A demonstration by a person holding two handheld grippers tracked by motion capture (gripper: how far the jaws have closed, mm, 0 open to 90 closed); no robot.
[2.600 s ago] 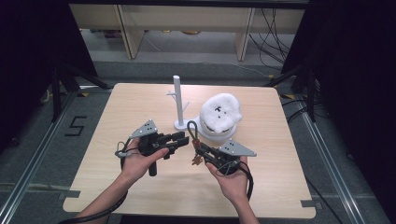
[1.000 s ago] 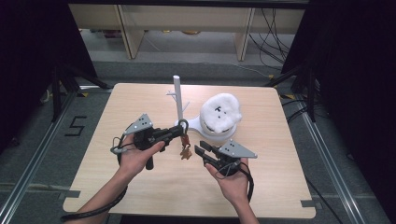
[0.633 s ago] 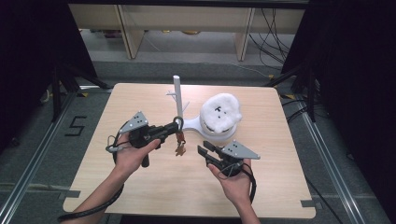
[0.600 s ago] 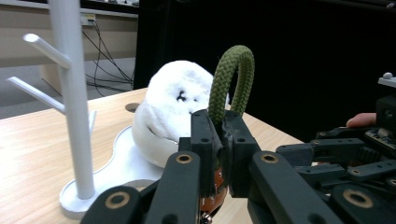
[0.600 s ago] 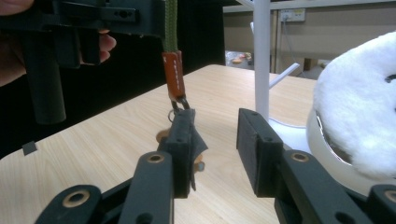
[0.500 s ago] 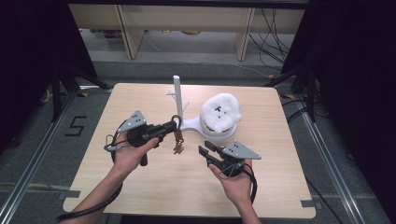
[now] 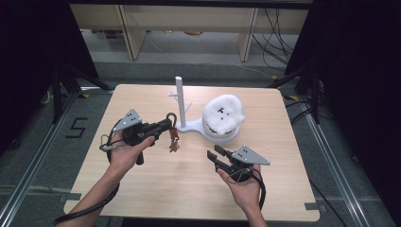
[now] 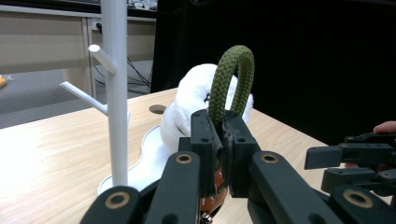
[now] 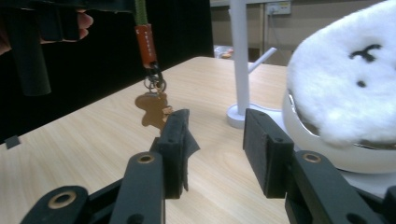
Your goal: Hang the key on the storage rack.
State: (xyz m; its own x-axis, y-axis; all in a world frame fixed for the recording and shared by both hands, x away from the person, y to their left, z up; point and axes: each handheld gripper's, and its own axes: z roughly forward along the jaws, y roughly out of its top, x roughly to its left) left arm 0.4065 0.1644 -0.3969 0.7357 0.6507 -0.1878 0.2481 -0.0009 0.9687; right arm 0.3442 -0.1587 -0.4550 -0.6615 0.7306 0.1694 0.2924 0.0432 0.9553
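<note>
A keychain with a green rope loop [image 8: 231, 74] and a brown leather charm [image 7: 173, 144] hangs from my left gripper [image 7: 169, 125], which is shut on the rope loop just left of the white peg stand [image 7: 180, 101]. In the left gripper view the loop sticks up above the closed jaws of the left gripper [image 8: 219, 126]. The right gripper [image 7: 213, 153] is held lower right of the charm. Its jaws have just been opening, and the right gripper [image 9: 217, 135] has nothing between its pads. The charm [image 9: 152, 109] dangles beyond the right gripper's left jaw.
A white fluffy plush [image 7: 223, 115] lies in a white bowl [image 7: 215, 135] on the stand's base, right of the post. The stand [image 8: 114, 84] has short pegs pointing left. The wooden table [image 7: 156, 189] is bare toward the front edge.
The left gripper has carried the keychain left and back, away from the right gripper. The right gripper's jaws have spread wider and it has stayed about in place.
</note>
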